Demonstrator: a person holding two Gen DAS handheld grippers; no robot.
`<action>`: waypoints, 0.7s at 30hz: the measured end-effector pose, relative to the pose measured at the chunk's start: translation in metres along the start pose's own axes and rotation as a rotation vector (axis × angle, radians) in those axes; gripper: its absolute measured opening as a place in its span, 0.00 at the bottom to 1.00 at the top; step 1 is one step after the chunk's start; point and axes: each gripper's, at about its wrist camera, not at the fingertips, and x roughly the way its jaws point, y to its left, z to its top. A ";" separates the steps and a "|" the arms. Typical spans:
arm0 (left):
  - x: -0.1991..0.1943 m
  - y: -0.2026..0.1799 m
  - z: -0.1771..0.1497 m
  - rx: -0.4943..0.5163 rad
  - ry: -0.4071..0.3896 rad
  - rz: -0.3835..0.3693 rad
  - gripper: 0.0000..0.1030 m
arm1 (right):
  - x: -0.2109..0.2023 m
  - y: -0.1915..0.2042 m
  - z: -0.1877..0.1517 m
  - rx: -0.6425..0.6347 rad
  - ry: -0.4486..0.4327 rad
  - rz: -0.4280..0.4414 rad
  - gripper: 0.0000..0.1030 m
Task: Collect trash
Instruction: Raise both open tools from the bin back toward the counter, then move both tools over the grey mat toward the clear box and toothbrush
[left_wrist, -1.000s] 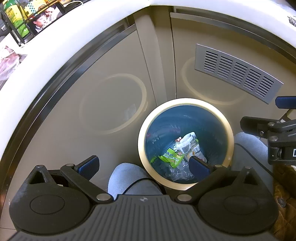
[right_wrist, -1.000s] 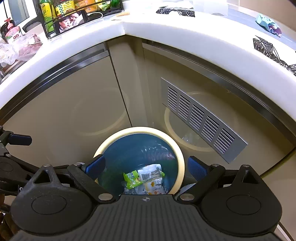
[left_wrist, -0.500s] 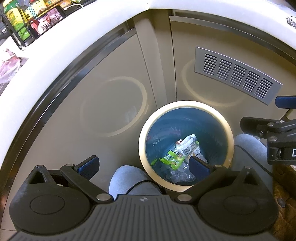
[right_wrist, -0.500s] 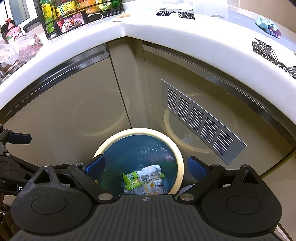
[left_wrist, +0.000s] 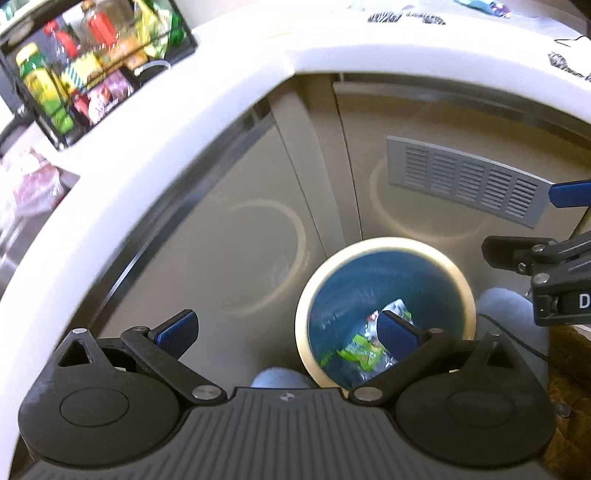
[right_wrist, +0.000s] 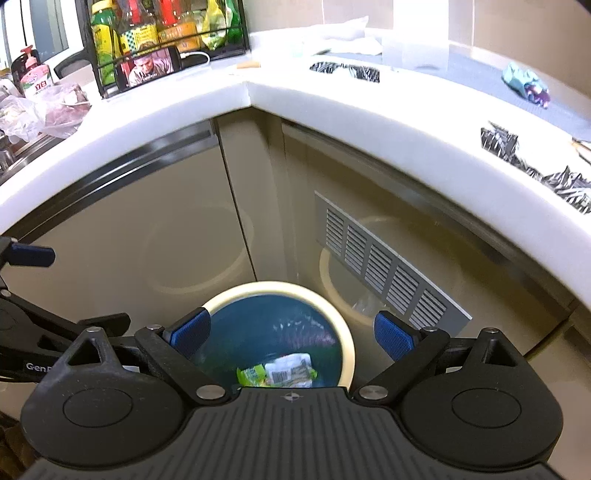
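Facing left tongs (right_wrist: 22, 266): "Gen" lettering (right_wrist: 36, 366).

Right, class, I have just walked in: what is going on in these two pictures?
A person holds two grippers above a round bin that stands on the floor at the corner of the kitchen cupboards. The left gripper and the right gripper are both open and hold nothing. Wrappers already lie in the bottom of the bin. On the worktop above, a crumpled packet and some black scraps are not yet collected.
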 end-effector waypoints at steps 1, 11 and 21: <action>-0.002 0.000 0.001 0.005 -0.009 0.002 1.00 | -0.002 -0.001 0.000 -0.002 -0.008 -0.002 0.93; -0.017 0.011 0.019 -0.029 -0.035 -0.019 1.00 | -0.019 -0.008 0.006 0.013 -0.060 -0.007 0.93; -0.036 0.026 0.044 -0.057 -0.114 0.011 1.00 | -0.035 -0.013 0.026 0.015 -0.141 0.017 0.93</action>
